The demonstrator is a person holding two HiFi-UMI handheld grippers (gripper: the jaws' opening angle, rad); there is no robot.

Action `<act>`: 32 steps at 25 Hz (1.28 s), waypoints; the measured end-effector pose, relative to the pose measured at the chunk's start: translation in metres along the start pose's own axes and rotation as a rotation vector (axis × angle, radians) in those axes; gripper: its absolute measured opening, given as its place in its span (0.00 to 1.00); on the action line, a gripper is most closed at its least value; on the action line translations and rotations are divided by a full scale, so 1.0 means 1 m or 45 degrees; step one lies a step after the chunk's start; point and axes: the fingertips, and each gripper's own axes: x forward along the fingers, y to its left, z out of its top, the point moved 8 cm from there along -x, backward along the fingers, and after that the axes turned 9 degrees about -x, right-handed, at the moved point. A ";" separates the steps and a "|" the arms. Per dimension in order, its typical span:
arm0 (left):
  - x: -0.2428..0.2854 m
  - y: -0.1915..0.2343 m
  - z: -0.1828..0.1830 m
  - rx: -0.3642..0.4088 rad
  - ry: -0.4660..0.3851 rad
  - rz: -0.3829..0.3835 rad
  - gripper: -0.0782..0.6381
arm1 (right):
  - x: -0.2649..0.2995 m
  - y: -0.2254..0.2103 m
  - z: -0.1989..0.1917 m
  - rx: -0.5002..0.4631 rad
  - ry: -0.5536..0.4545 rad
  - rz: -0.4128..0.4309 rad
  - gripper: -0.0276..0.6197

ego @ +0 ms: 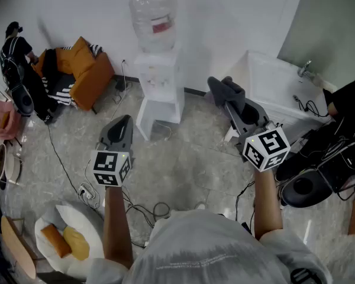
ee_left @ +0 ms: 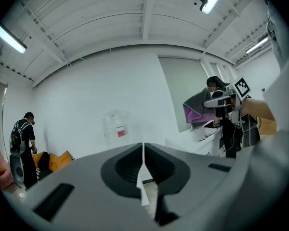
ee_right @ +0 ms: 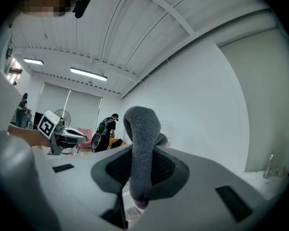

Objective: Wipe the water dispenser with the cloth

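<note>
The white water dispenser (ego: 159, 91) with a clear bottle (ego: 153, 18) on top stands against the far wall; its bottle (ee_left: 114, 127) also shows in the left gripper view. My right gripper (ego: 223, 90) is shut on a grey cloth (ego: 226, 90), held up to the right of the dispenser and apart from it. In the right gripper view the cloth (ee_right: 142, 150) bulges up between the jaws. My left gripper (ego: 125, 122) is shut with nothing in it, lower and left of the dispenser.
An orange sofa (ego: 83, 71) with a person (ego: 15, 58) beside it is at the far left. A white sink counter (ego: 281, 84) is at the right, with bags and cables (ego: 325, 158) below. Cables (ego: 143, 209) trail on the floor.
</note>
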 end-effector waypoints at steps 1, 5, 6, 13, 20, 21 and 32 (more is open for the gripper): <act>0.002 -0.001 0.000 -0.001 0.000 -0.001 0.14 | 0.000 -0.001 0.000 -0.007 0.000 0.005 0.16; 0.008 -0.008 -0.002 0.002 0.005 -0.001 0.14 | 0.001 -0.007 -0.004 -0.032 0.002 0.018 0.16; 0.009 -0.011 -0.004 0.002 0.007 0.001 0.14 | 0.000 -0.009 -0.006 -0.033 0.002 0.019 0.16; 0.023 -0.036 -0.010 -0.011 0.017 0.025 0.14 | -0.011 -0.035 -0.024 0.019 -0.026 0.070 0.16; 0.035 -0.054 -0.013 -0.018 0.052 0.065 0.14 | -0.008 -0.060 -0.046 0.089 -0.005 0.119 0.16; 0.038 -0.054 -0.013 -0.017 0.057 0.067 0.14 | -0.005 -0.062 -0.048 0.098 -0.006 0.122 0.16; 0.120 -0.028 -0.028 -0.056 0.100 0.030 0.14 | 0.052 -0.104 -0.084 0.148 0.063 0.078 0.16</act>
